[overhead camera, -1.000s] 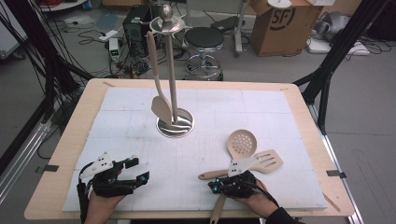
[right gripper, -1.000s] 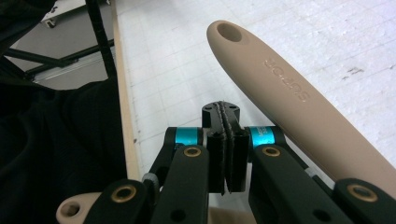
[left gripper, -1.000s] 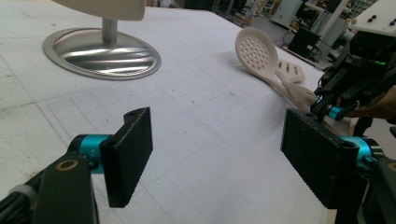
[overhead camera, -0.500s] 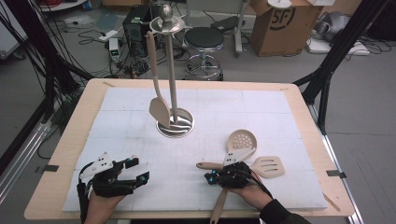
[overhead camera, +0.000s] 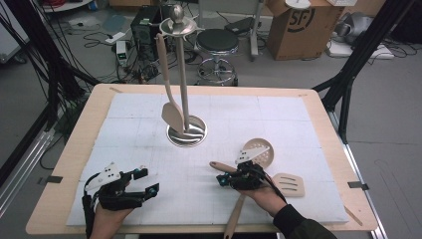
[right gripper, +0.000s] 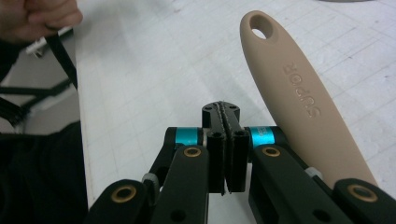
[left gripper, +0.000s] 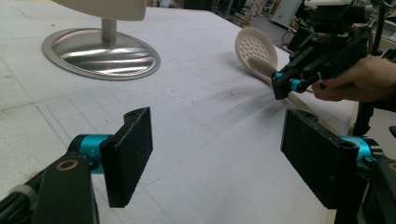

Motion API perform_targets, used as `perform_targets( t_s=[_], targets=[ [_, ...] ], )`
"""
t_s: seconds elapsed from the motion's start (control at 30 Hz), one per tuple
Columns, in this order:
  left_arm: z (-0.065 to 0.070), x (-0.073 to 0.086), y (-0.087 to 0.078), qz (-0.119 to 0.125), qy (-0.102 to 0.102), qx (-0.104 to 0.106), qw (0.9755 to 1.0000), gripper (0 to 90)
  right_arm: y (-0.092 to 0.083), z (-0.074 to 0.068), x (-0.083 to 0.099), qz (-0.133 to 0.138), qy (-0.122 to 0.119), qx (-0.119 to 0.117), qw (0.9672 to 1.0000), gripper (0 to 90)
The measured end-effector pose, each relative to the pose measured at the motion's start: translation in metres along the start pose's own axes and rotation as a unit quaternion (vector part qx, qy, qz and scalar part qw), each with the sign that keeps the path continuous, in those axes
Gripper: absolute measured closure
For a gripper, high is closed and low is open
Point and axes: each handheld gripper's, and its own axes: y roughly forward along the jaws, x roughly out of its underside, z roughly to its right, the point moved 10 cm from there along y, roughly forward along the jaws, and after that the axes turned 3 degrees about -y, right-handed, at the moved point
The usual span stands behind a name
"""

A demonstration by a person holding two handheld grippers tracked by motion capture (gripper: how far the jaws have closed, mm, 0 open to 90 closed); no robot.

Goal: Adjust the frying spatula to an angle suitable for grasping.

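Observation:
A steel utensil stand rises mid-table with a beige turner hanging from it. Toward the right lie a perforated skimmer and a slotted spatula. My right gripper hovers just left of them, shut with nothing between the jaws. In the right gripper view a beige handle with a hanging hole lies close along its right side; whether they touch is unclear. My left gripper rests at the front left, open and empty. It looks across at the skimmer and the right gripper.
A white gridded mat covers the wooden table. One beige handle runs out past the front edge under the right hand. A stool, a cardboard box and cables sit on the floor behind.
The right gripper has moved left, still shut. The beige handle end beside it has swung away from the front edge. The left gripper has stayed put.

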Motion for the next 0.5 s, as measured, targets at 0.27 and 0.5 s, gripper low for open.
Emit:
perform_targets(
  t_s=[0.27, 0.5],
  targets=[
    [0.000, 0.000, 0.000, 0.001, -0.001, 0.001, 1.0000, 25.7, 0.001, 0.014, -0.006, -0.004, 0.020, 0.024, 0.9995, 89.6],
    [0.000, 0.000, 0.000, 0.000, -0.001, 0.000, 1.0000, 25.7, -0.002, 0.023, -0.013, 0.002, 0.025, 0.039, 0.9989, 89.5]
  ],
)
